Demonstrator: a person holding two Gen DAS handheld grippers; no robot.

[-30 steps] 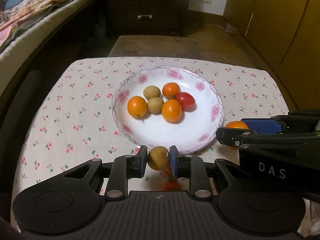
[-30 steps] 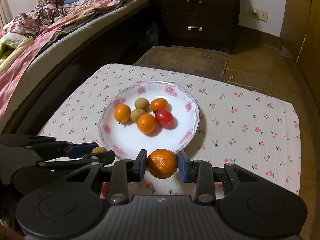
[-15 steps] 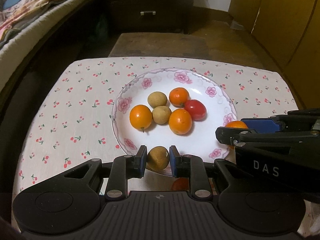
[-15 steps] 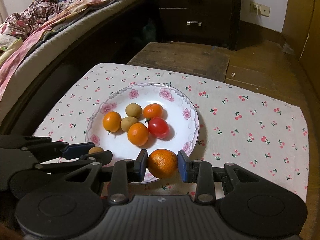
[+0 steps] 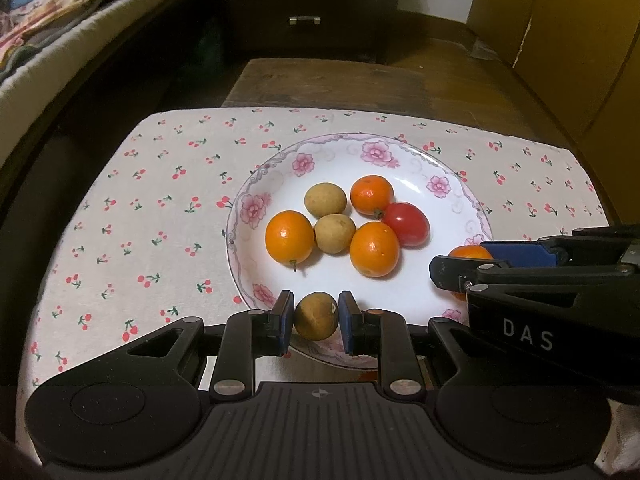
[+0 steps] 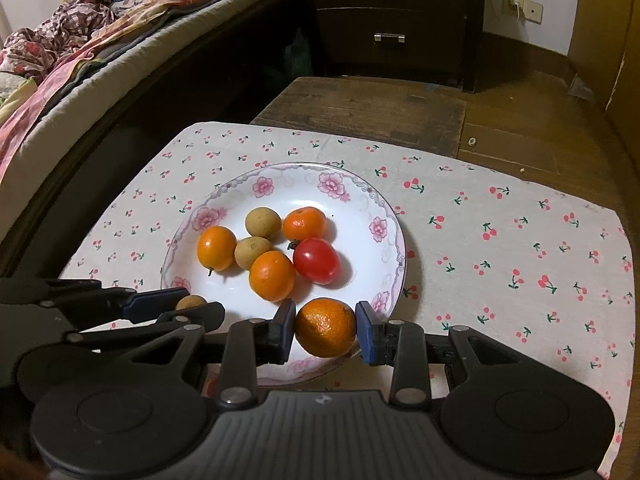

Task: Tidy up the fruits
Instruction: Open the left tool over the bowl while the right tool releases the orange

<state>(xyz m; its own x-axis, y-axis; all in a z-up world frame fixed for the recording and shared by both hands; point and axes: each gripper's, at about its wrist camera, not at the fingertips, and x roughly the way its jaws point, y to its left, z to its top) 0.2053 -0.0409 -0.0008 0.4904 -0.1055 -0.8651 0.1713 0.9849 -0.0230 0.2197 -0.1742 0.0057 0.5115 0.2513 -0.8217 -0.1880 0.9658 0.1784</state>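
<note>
Left gripper (image 5: pixel 316 316) jaws hold a round longan (image 5: pixel 316 317); right gripper (image 6: pixel 326 332) jaws hold a mandarin (image 6: pixel 326 332) over the near rim of the plate (image 6: pixel 384 208), no long axis visible

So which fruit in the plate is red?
The tomato, at the right of the pile in the plate; the other five there are orange or tan.
</note>
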